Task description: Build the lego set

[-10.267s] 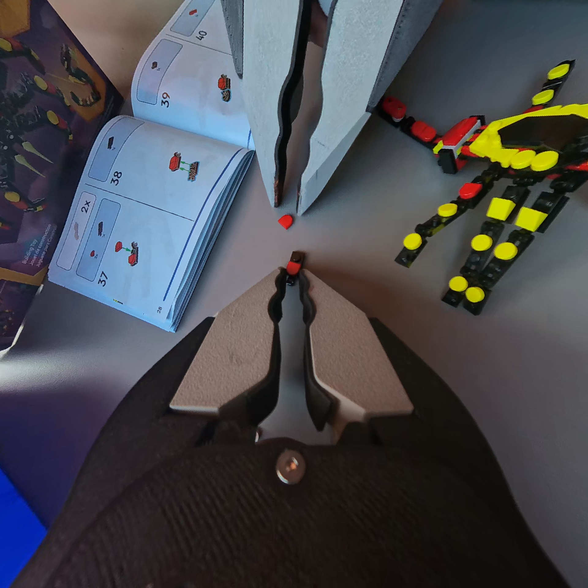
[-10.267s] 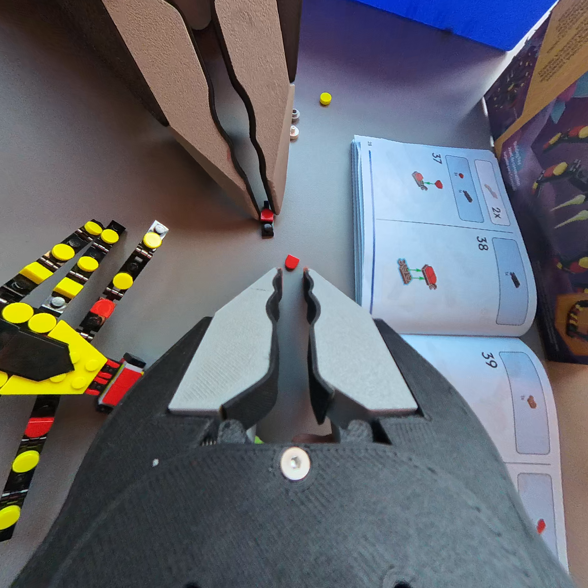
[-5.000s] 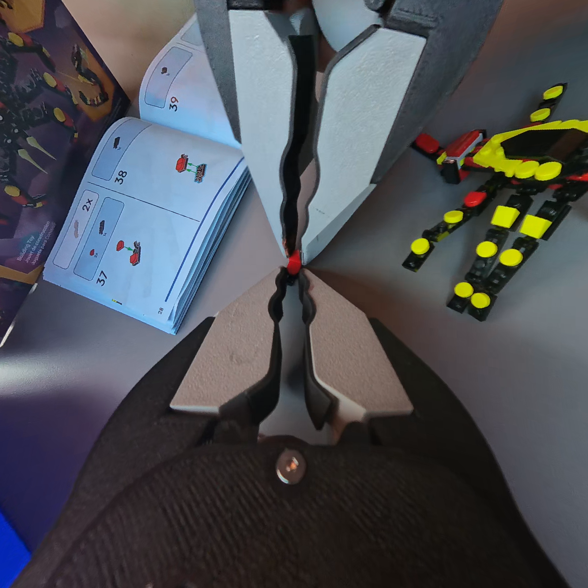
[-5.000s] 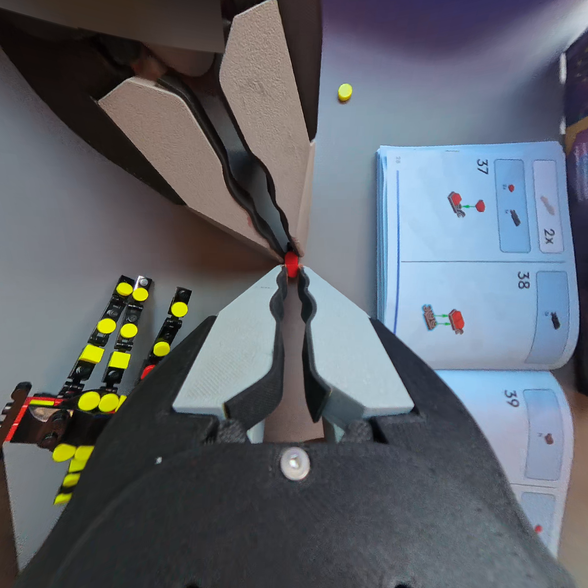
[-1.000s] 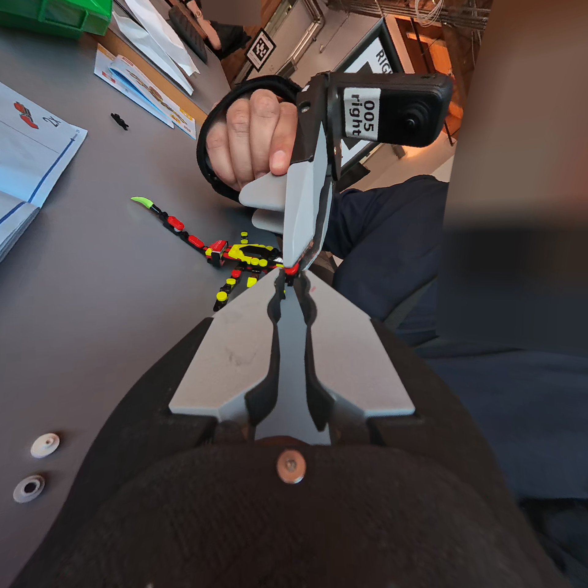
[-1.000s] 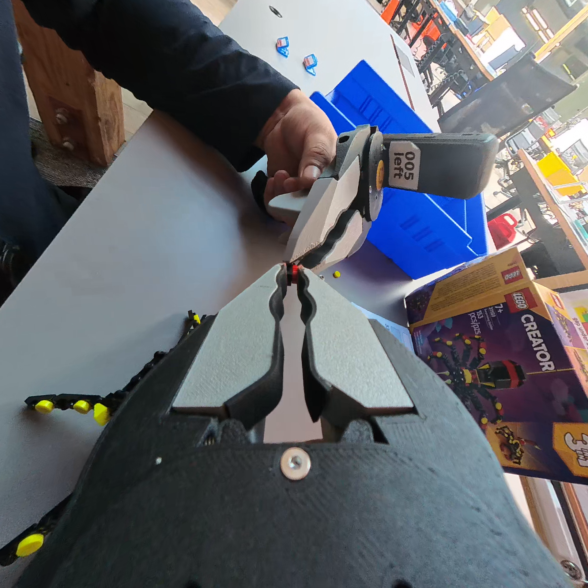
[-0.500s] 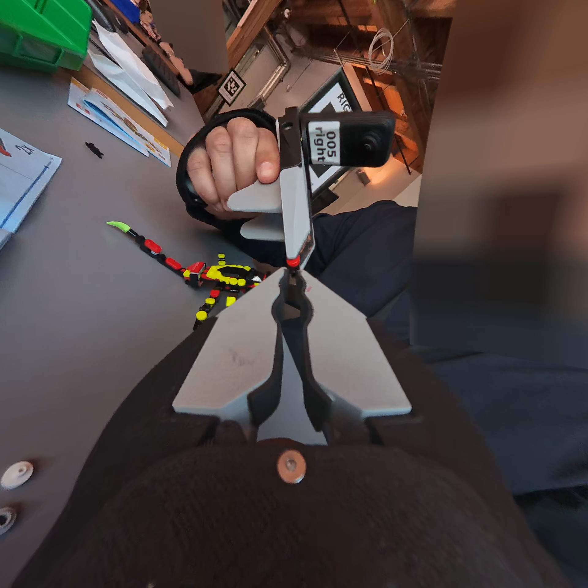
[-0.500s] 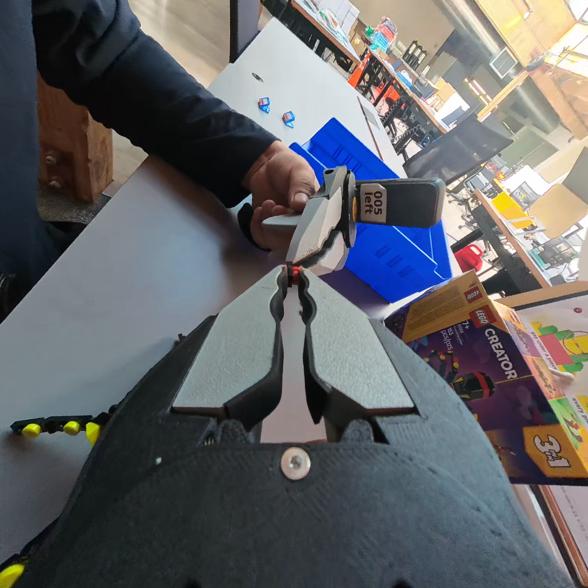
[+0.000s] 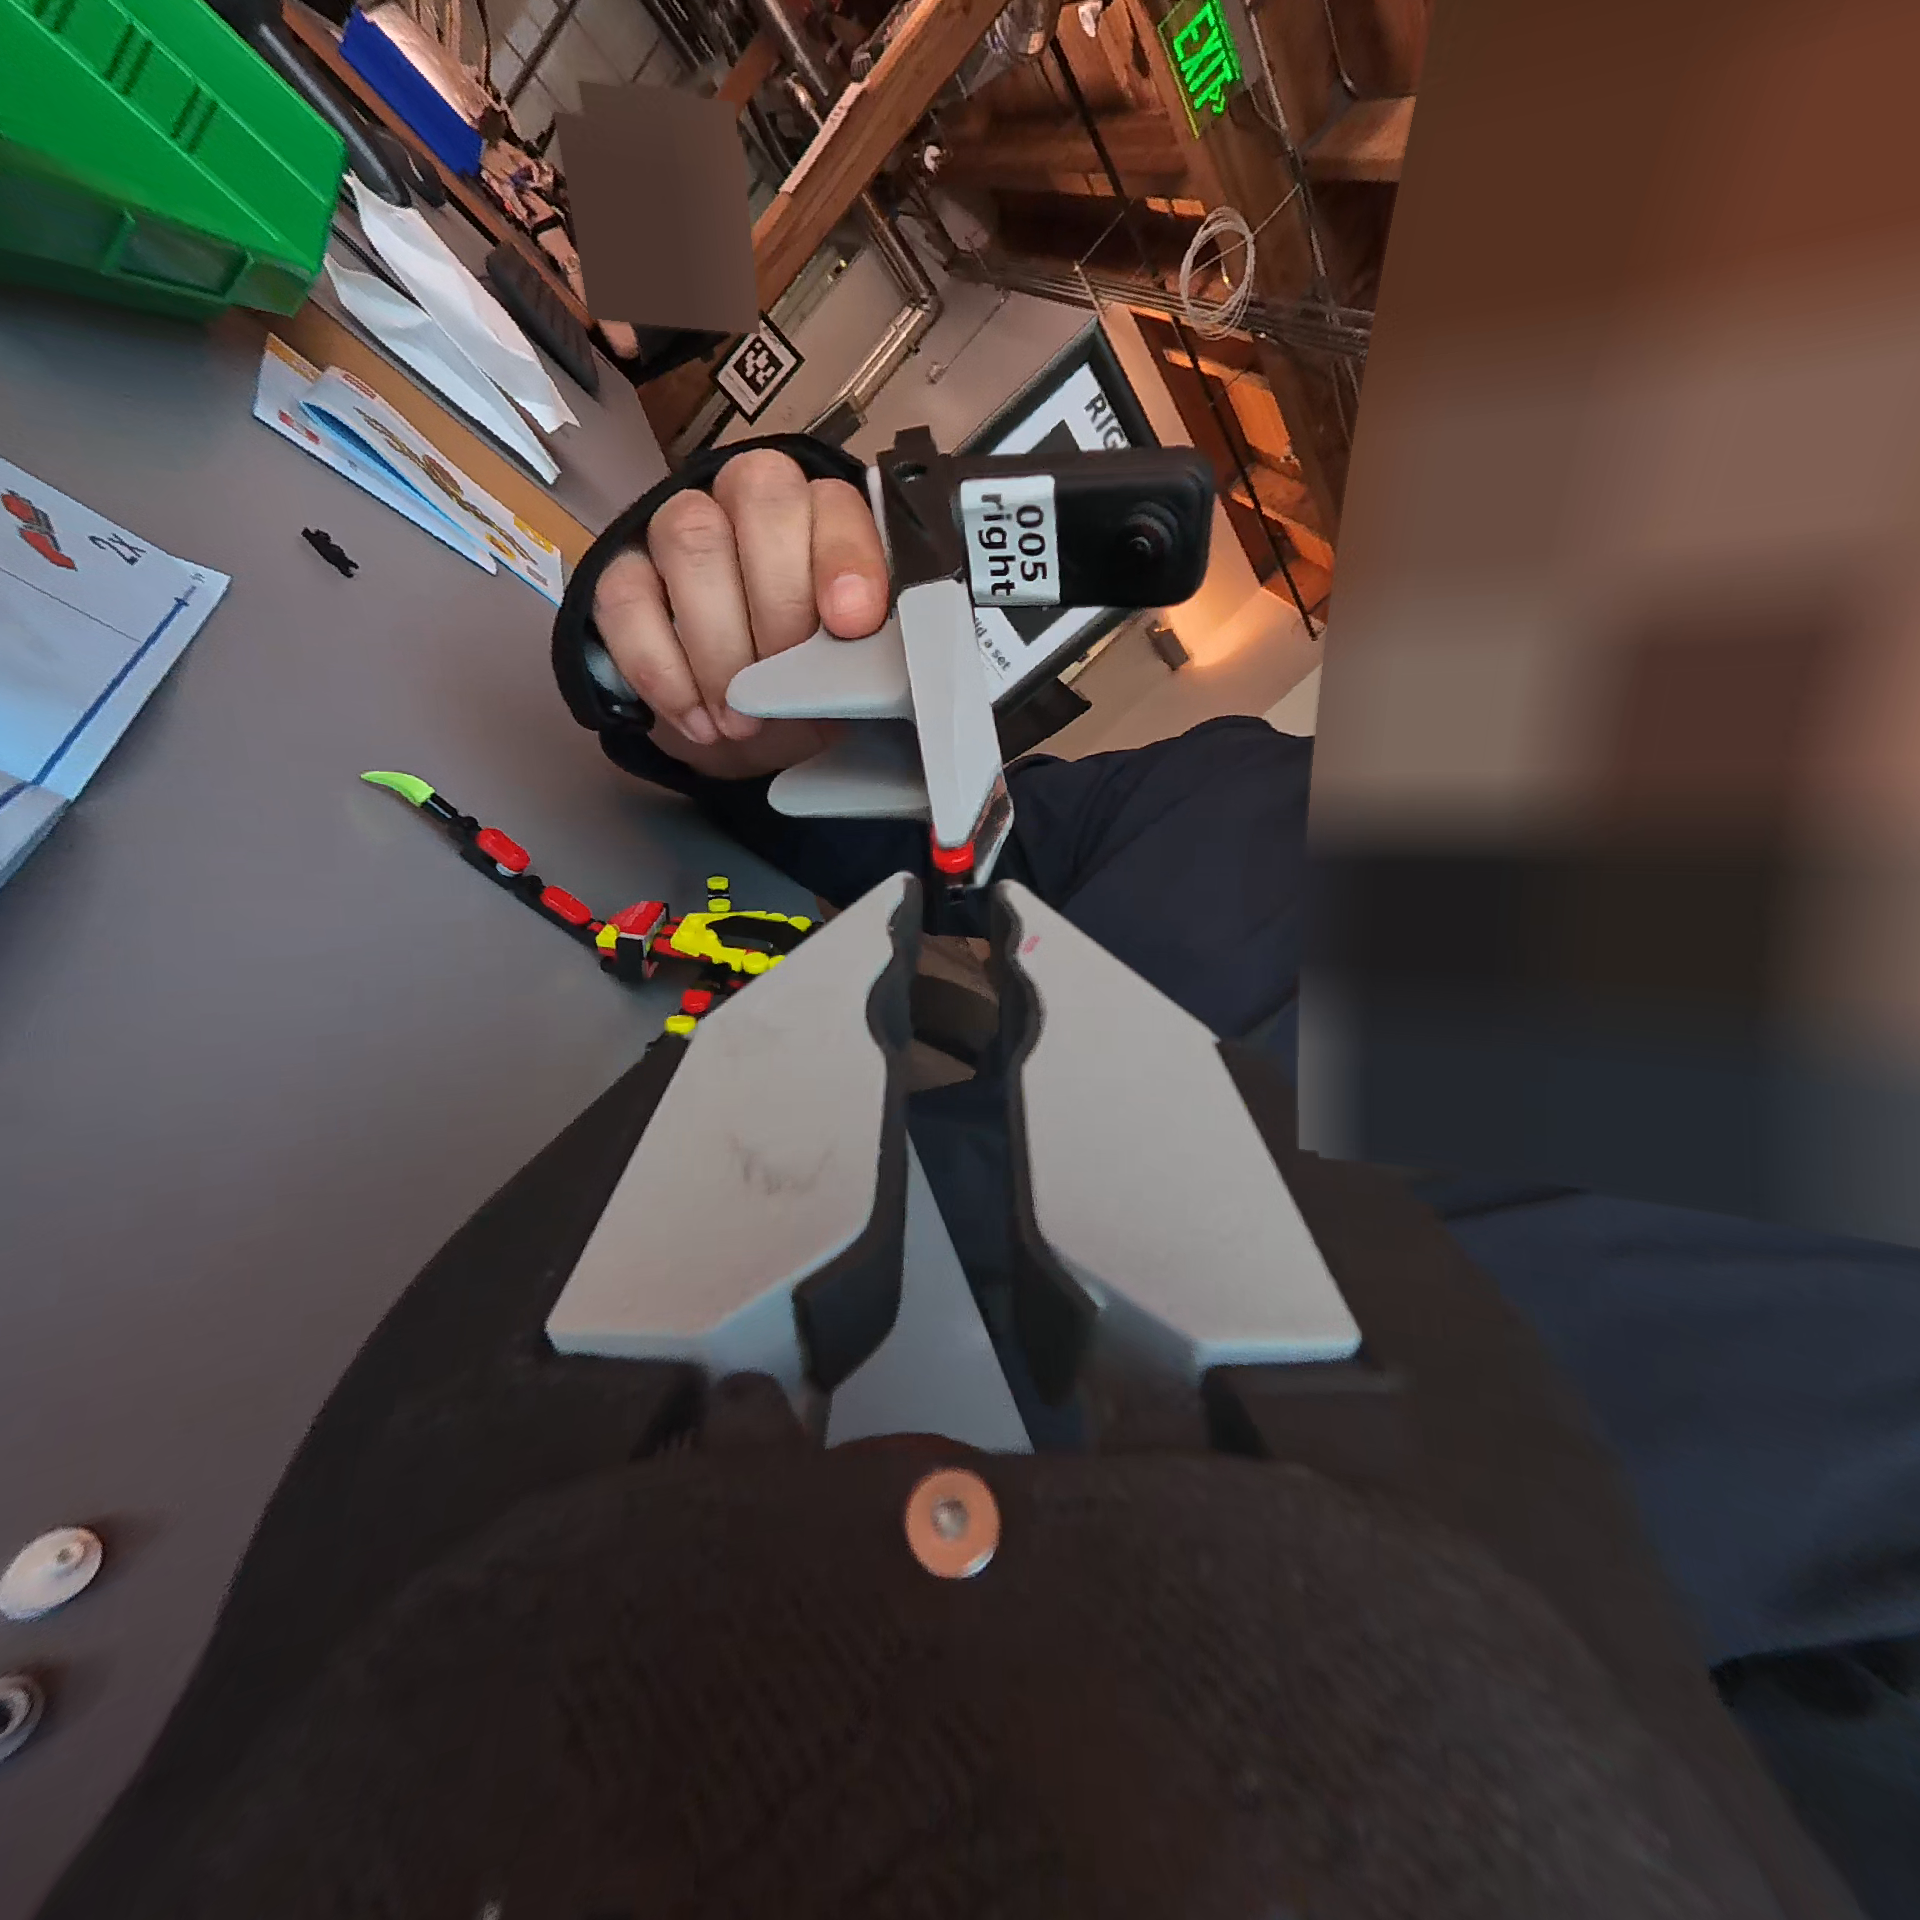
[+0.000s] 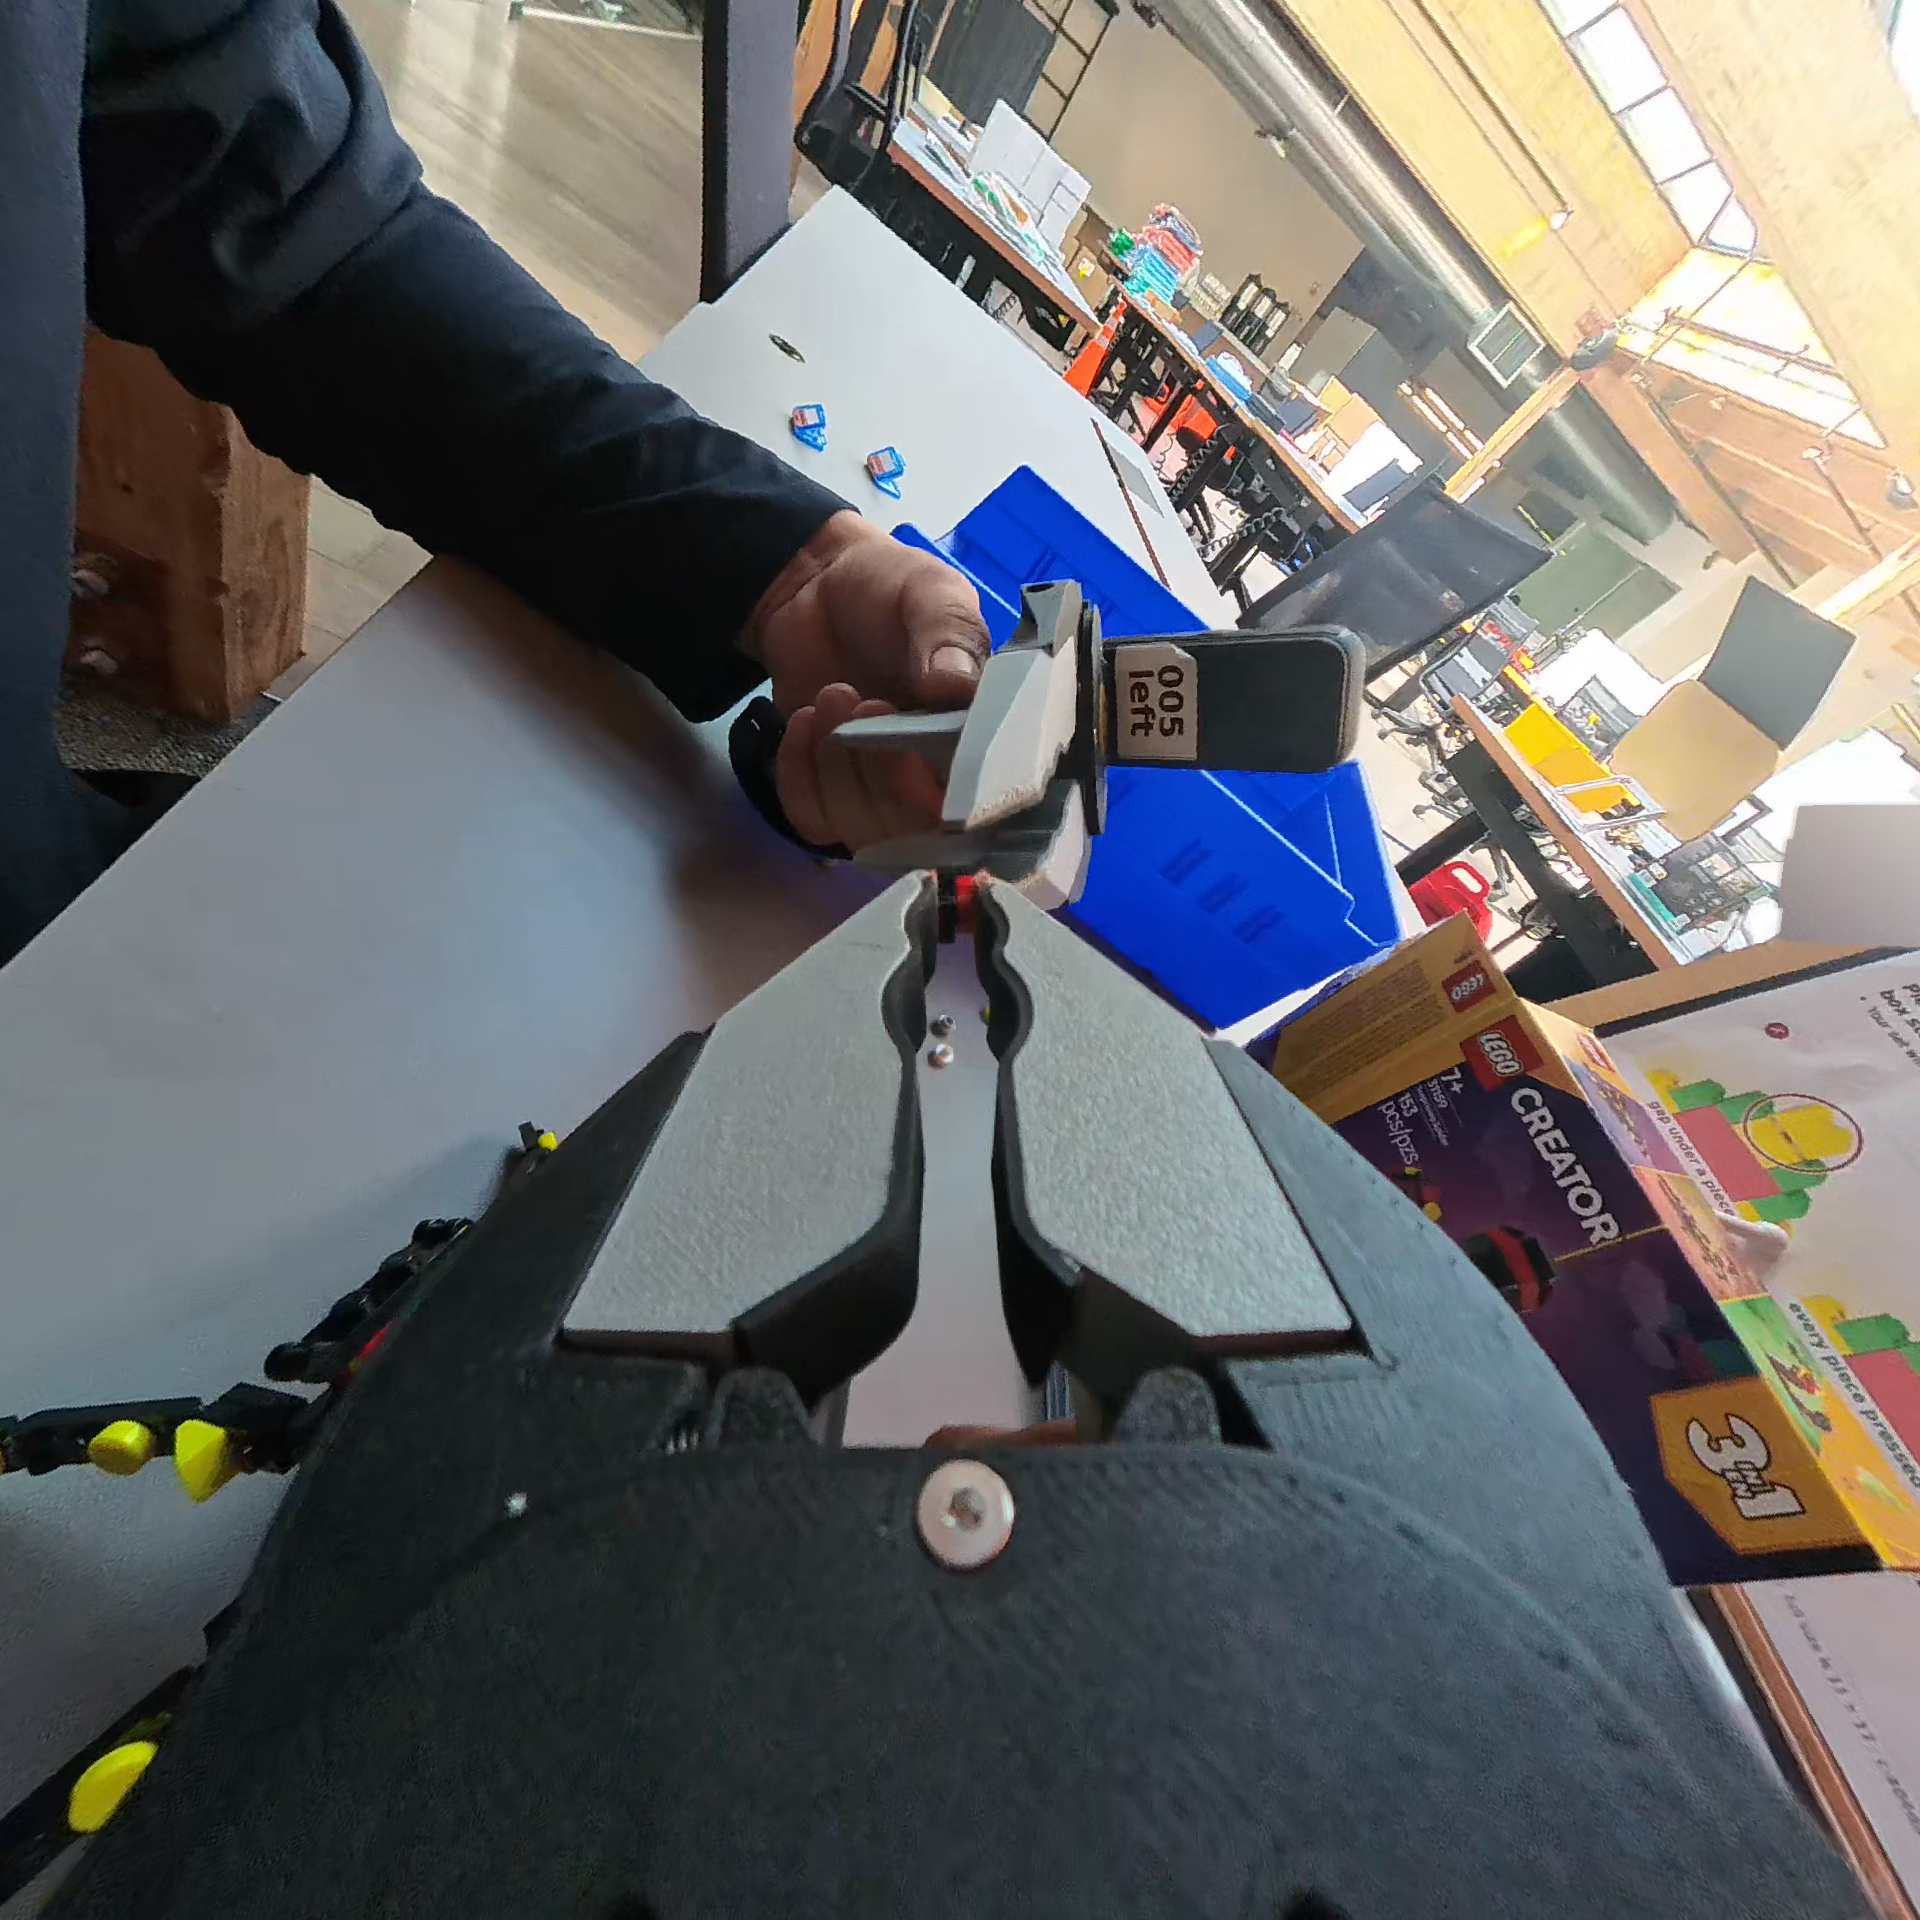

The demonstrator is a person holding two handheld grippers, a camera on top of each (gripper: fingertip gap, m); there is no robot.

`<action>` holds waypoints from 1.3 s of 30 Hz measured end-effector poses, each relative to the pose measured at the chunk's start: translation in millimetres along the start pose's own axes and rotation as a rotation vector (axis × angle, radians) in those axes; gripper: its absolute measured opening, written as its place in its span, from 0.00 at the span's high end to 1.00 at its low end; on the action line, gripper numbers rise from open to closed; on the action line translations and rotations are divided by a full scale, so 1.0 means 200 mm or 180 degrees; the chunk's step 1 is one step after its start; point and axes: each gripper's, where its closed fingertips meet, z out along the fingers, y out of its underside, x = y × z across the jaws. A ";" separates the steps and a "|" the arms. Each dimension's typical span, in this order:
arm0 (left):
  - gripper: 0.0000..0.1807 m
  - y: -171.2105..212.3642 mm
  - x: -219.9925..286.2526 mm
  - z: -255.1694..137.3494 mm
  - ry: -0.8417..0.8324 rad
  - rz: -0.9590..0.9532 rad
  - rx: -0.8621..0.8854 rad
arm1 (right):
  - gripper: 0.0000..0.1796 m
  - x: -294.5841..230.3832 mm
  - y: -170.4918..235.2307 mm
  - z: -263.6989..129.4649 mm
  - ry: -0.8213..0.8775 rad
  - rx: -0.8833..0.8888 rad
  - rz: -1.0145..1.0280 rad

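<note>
A small piece, a red tile on a black part (image 9: pixel 953 855), is held in the air between both grippers, above the grey table. My right gripper (image 10: pixel 954 899) is shut on it; the red tile (image 10: pixel 963 890) shows between its tips. In the left wrist view the right gripper (image 9: pixel 971 831) comes down from above onto the red tile. My left gripper (image 9: pixel 951 899) has its fingers slightly apart, with the black lower end of the piece between the tips. The black, yellow and red scorpion model (image 9: pixel 727 930) lies on the table behind; its legs (image 10: pixel 156 1444) show at the lower left.
An open instruction booklet (image 9: pixel 62 644) lies at the left and a green bin (image 9: pixel 135 177) at the back. A blue bin (image 10: pixel 1195 831) and the set's box (image 10: pixel 1558 1195) stand to the right. Two round white parts (image 9: pixel 52 1558) and small grey studs (image 10: pixel 940 1039) lie loose on the table. My two grippers' fingertips are within a few centimetres of each other.
Both grippers lifted from the table and tilted up with the joined piece between them. The left fingers have spread a little, and the red tile now sits slightly beyond their tips.
</note>
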 end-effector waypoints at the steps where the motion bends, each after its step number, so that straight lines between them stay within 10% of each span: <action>1: 0.94 0.00 0.00 0.00 -0.0015 0.0016 -0.0018 | 0.98 0.00 0.00 0.00 -0.0005 0.0021 0.0042; 32: 0.99 0.05 -0.08 0.04 -0.0415 0.0230 -0.0171 | 1.00 0.01 0.14 0.00 0.0126 -0.0610 -0.0574; 39: 0.99 0.05 -0.18 0.01 -0.1259 0.1243 -0.0504 | 0.95 0.05 0.27 -0.05 -0.0016 -0.0936 -0.0106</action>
